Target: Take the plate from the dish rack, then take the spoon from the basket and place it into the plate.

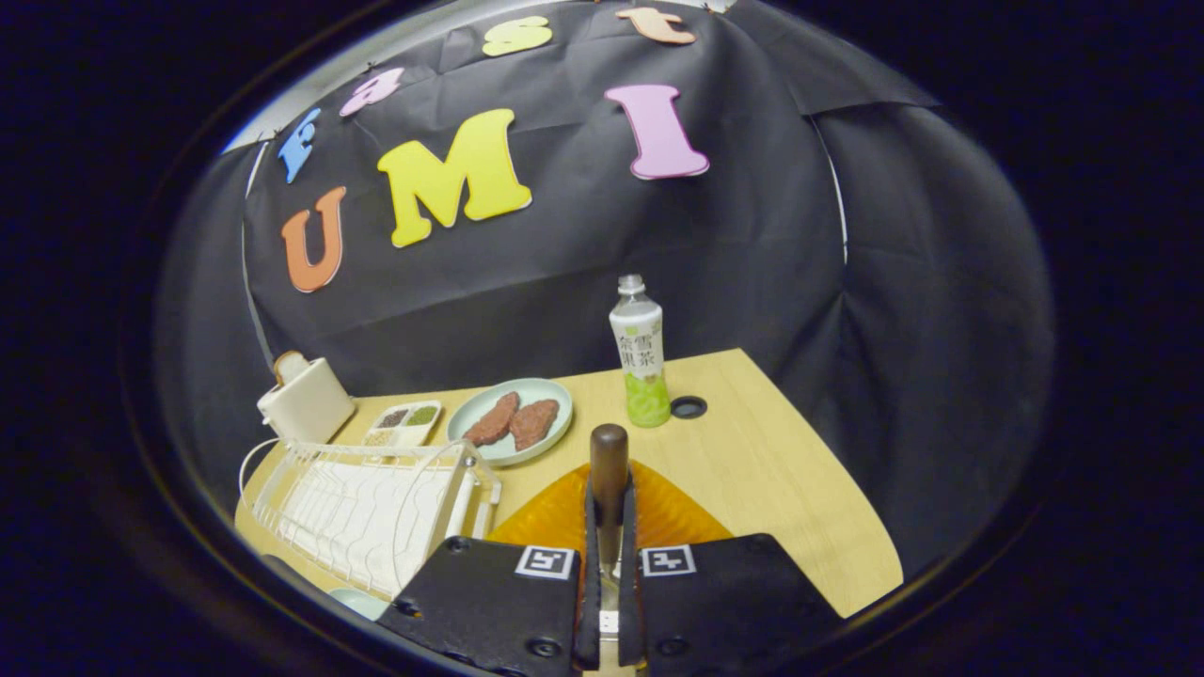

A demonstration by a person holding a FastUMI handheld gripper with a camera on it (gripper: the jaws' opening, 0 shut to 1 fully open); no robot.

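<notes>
We see the gripper (pixel 609 527) with its two fingers (pixel 591 536) drawn close together and pressed on either side of the spoon (pixel 609 470), whose dark brown wooden handle stands up between them, its rounded end rising just above the fingertips; the bowl of the spoon is hidden from us below the fingers. Directly behind and beneath the fingers lies the plate (pixel 658 512), an amber, ribbed, translucent dish resting flat on the light wooden tabletop (pixel 781 480), so the spoon is held right over it. To the left of the fingers stands the white wire dish rack (pixel 367 503), with no plate in its slots that we can make out. Beyond the rack we find a white toaster (pixel 306 400) with a slice of bread in it, a small divided tray (pixel 403 423) of grains beside it, and a pale green plate of two brown meat pieces (pixel 511 420). A bottle of green drink (pixel 641 353) stands upright further back, near a round dark hole in the tabletop (pixel 689 407).
</notes>
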